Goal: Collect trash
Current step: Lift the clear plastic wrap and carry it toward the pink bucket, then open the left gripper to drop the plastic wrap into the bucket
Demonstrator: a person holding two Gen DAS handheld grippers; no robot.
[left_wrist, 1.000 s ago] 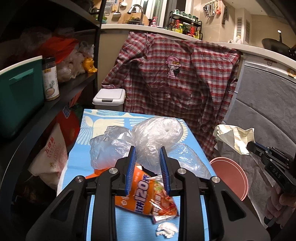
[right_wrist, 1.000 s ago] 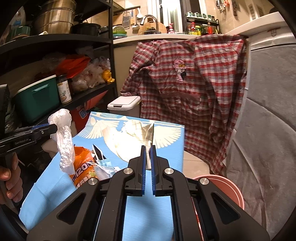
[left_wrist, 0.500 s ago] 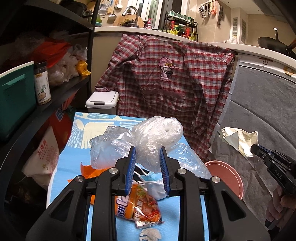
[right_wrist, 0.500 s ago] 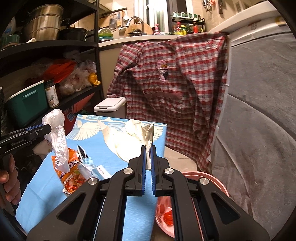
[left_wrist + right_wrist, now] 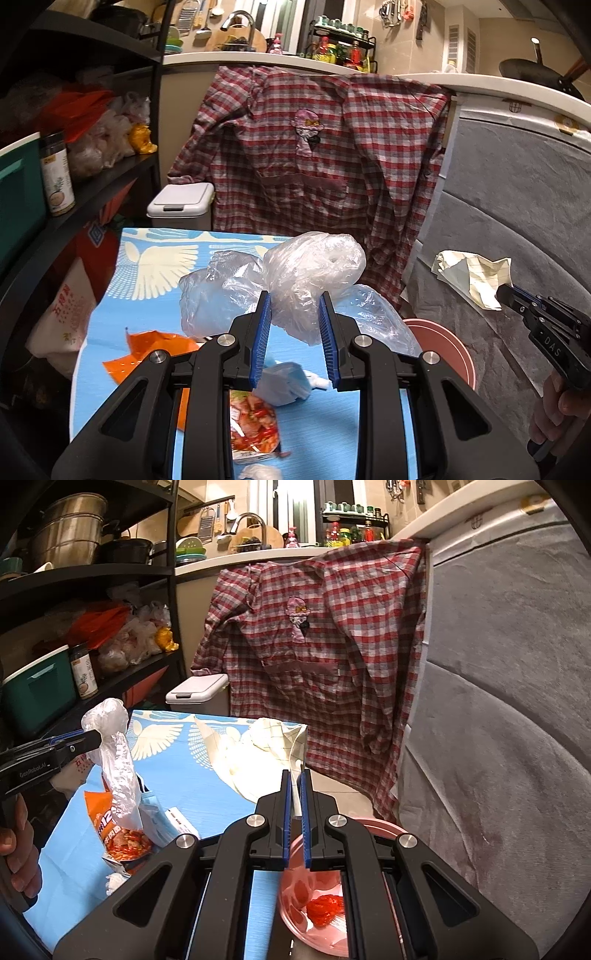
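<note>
Left gripper (image 5: 294,300): pinched on a bunched clear plastic bag (image 5: 314,266), jaws kept partway apart by the wad of film between the blue pads. Held up off the blue table cover (image 5: 147,295), probably to keep the loose tail from dragging across the litter below (from the right wrist camera, a long limp twist dangling from the tips).

Right gripper (image 5: 295,777): closed almost fully on a thin edge of crumpled paper (image 5: 258,753). Held beyond the table's right side, above the pink bin (image 5: 384,825), with the sheet itself jutting out past the far rim. Presumably positioned for a straight drop, though perhaps needing a slight pull back first.

In the bin: a crumpled red wrapper (image 5: 325,904). Lying on the cover beneath the left gripper: a printed snack packet (image 5: 255,424), a torn orange wrapper (image 5: 147,350), a pale blue pack (image 5: 280,380) and a scrap of white tissue (image 5: 258,472).

Bag: thin, translucent, wrinkled, puffed with trapped air; likely springy and quick to slip from a loose pinch. Paper: cream with faint grid lines, stiffly creased, fanned out ahead of the tips; light enough, probably, to flutter sideways on release.

Judged as mid-task: two pieces in hand, several waiting.
</note>
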